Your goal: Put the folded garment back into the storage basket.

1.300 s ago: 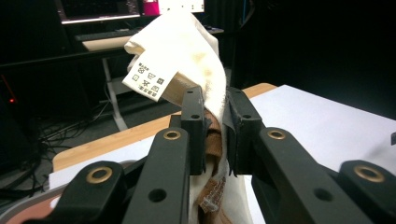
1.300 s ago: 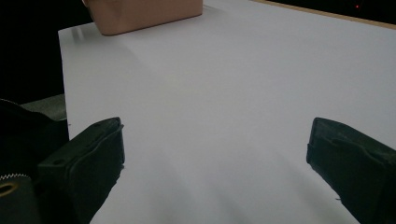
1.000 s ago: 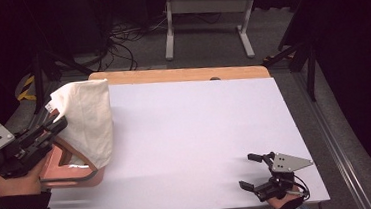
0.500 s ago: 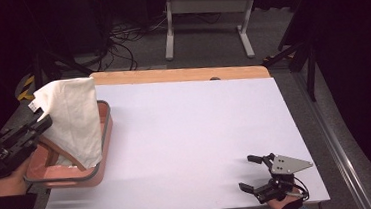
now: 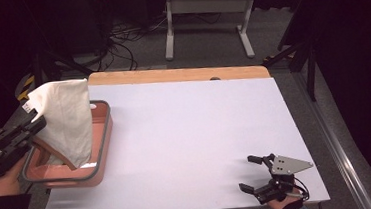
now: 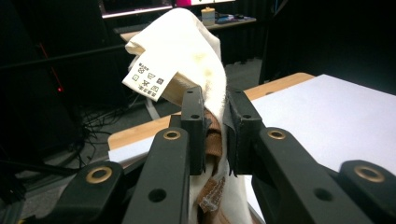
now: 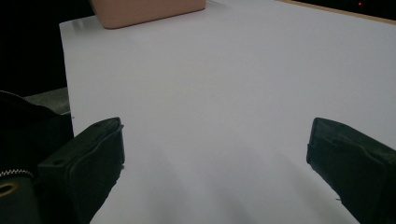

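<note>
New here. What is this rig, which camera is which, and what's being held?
No robot arm: a person holds a two-jaw gripper in each hand. The high view looks down on the white table from above. The other two cameras ride on the grippers and look along their black jaws. The left gripper is shut on a cream cloth with a care label, lifted over a pink bin at the table's left edge. The right gripper rests open near the front right corner, holding nothing.
</note>
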{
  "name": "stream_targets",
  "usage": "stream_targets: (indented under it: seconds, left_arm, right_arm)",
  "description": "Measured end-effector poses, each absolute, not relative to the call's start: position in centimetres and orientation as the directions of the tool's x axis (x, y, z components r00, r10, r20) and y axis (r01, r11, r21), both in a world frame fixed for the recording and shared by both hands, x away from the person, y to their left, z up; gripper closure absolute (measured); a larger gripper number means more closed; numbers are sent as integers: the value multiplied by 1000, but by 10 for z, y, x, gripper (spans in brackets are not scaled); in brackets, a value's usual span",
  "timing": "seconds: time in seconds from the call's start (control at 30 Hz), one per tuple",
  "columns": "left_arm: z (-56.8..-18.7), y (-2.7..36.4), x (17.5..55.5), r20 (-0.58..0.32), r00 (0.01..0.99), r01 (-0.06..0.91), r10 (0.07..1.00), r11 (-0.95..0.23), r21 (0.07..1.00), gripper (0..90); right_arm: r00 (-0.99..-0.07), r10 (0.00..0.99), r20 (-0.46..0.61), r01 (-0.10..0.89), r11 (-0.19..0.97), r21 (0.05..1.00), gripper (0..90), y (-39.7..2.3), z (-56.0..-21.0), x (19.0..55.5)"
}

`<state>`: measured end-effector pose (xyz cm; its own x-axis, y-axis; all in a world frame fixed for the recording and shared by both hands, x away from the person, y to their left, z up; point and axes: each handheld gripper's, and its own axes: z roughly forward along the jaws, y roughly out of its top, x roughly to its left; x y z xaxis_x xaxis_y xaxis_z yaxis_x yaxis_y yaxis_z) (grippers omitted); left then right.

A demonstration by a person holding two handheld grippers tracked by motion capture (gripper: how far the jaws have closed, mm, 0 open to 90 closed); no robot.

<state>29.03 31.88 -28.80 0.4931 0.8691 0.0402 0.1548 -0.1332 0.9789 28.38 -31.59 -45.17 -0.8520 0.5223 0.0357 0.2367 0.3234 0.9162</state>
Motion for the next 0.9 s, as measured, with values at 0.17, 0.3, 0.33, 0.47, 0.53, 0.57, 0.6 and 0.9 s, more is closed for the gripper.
stream_targets:
  seconds: [0.17,0.3,0.33,0.47,0.53,0.57,0.6,0.9]
  left_arm:
    - [-294,318,292,32,503,172,864,-136,976,801]
    - [-301,319,294,21,509,196,861,-139,971,800]
    - [-302,320,294,18,513,200,858,-140,970,800]
    - [-306,320,296,9,517,214,856,-140,967,800]
    - [-309,319,299,2,524,228,852,-142,963,800]
    - [-310,319,299,-1,527,235,850,-145,961,800]
    - [-311,319,300,-2,529,241,849,-148,959,800]
    - [-320,319,307,-17,536,281,844,-160,946,800]
  right_arm:
    - [-853,521,37,237,323,916,46,-316,-452,284]
    - [-853,521,36,237,324,916,46,-316,-452,284]
    - [-853,521,36,236,324,916,46,-316,-452,284]
    - [-853,521,36,237,324,916,46,-316,-452,284]
    - [-853,520,35,236,326,915,46,-316,-452,284]
    - [-853,520,35,236,326,916,46,-316,-452,284]
    - [-853,521,36,237,325,916,46,-316,-452,284]
    - [-853,521,36,237,325,916,46,-316,-452,284]
